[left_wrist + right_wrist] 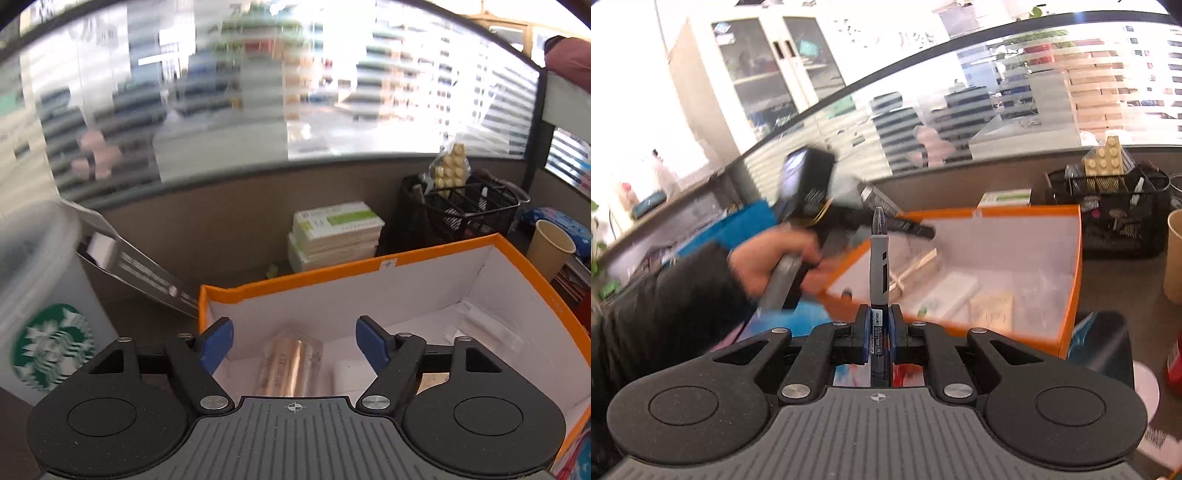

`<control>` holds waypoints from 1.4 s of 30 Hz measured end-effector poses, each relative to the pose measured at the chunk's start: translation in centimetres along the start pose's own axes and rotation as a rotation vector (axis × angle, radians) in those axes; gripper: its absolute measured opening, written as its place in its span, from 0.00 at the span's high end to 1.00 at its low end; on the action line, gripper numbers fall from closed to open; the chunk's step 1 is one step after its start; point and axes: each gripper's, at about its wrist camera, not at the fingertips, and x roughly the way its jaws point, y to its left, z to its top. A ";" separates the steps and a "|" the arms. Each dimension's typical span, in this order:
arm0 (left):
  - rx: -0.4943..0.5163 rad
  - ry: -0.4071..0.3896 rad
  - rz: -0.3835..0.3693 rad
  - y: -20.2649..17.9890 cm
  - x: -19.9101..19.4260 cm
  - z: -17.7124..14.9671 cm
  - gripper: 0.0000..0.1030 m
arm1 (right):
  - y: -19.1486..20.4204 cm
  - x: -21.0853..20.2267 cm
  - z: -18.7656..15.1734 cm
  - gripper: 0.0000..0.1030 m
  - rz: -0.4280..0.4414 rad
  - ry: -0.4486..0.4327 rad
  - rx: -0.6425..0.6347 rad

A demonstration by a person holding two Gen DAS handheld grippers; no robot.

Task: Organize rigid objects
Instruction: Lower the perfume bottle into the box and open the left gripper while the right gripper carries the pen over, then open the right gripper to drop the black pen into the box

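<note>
Now right tongs [878, 328] gripping pen [878, 258], left tongs [294, 345] apparently empty

A brown partition [229, 218] runs behind the desk, topped by striped frosted glass [221, 110]. Through the glass, blurred office desks show. A white cabinet [764, 62] with glazed doors stands at the far left. Bright daylight washes out the upper corners.

On the dark desk [236, 236] stand an orange-rimmed box [369, 264], stacked booklets [338, 236] at its twelve o'clock, and a mesh organizer [454, 212] and paper cup [550, 247] toward two.
</note>
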 end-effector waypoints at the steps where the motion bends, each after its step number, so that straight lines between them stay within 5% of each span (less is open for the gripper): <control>1: 0.005 -0.026 0.005 0.1 -1.1 -0.3 0.16 | -0.3 0.3 0.7 0.91 0.002 -0.005 0.007; 7: -0.014 -0.159 0.027 1.7 -7.6 -3.5 0.09 | -2.4 3.1 4.9 0.91 -0.011 -0.004 0.060; 13: -0.002 -0.175 -0.014 2.0 -11.7 -7.6 0.09 | -4.3 9.6 6.4 0.91 -0.070 0.132 0.108; 31: 0.102 -0.061 -0.105 -1.0 -12.9 -17.1 0.08 | -6.8 17.9 3.6 0.89 -0.291 0.467 0.084; 36: 0.040 -0.027 -0.087 -0.6 -14.4 -19.0 0.08 | -5.9 17.5 3.5 0.77 -0.302 0.446 0.028; 42: -0.024 0.029 -0.013 -2.0 -16.5 -21.4 0.04 | -4.1 14.8 4.9 0.77 -0.320 0.321 -0.046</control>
